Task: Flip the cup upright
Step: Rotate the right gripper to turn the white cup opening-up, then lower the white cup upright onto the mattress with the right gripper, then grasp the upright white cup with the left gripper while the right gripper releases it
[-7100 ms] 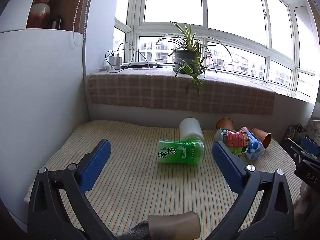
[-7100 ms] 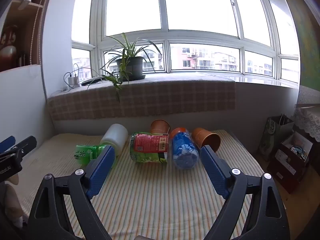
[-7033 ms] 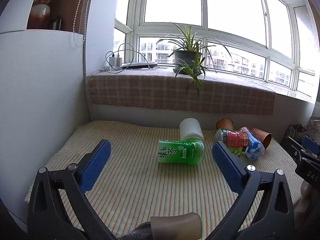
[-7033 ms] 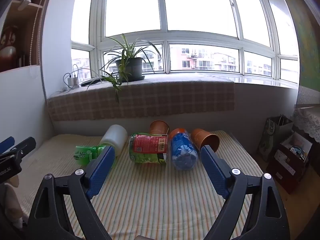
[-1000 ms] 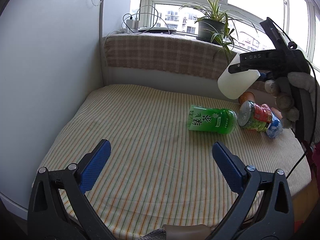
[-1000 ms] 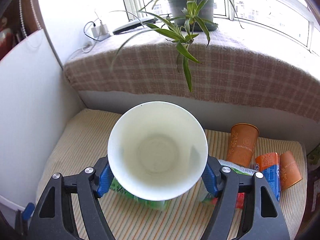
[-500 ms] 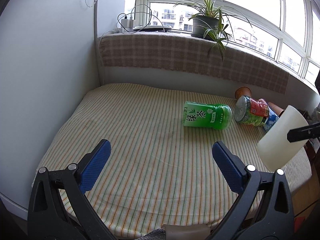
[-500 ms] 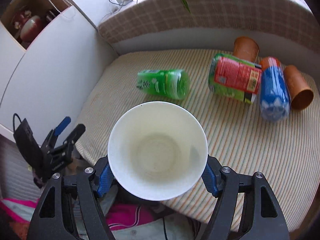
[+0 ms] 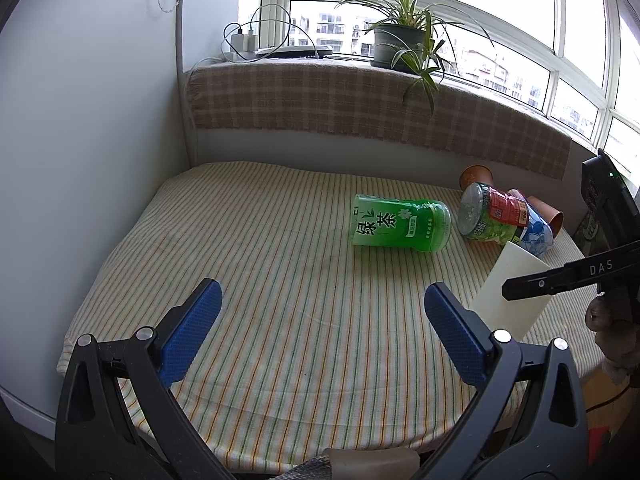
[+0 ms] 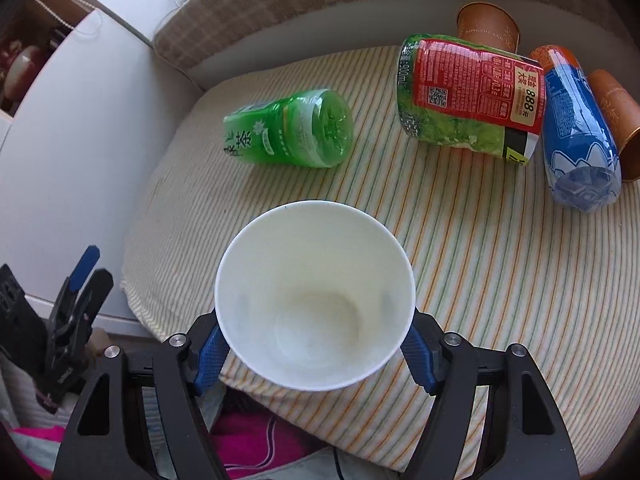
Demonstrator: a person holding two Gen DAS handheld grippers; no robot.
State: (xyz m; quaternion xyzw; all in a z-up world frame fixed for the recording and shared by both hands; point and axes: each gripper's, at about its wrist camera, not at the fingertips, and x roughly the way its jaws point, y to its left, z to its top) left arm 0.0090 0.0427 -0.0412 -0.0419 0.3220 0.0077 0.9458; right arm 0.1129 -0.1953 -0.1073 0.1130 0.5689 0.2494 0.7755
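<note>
Right wrist view has the right gripper [image 10: 315, 344] clenched on one white cup [image 10: 315, 300], mouth toward the lens, its base hidden, held over the near edge of the striped mattress [image 10: 460, 240]. From the left wrist, the left gripper [image 9: 320, 322] gapes with nothing between its pads, and the cup's lower end sits cut off behind its finger. Farther on lie three bottles: green [image 10: 288, 134], red-labelled [image 10: 468, 98], blue [image 10: 576, 128]. Two brown cups [image 10: 486, 26] at the far edge are partly covered
</note>
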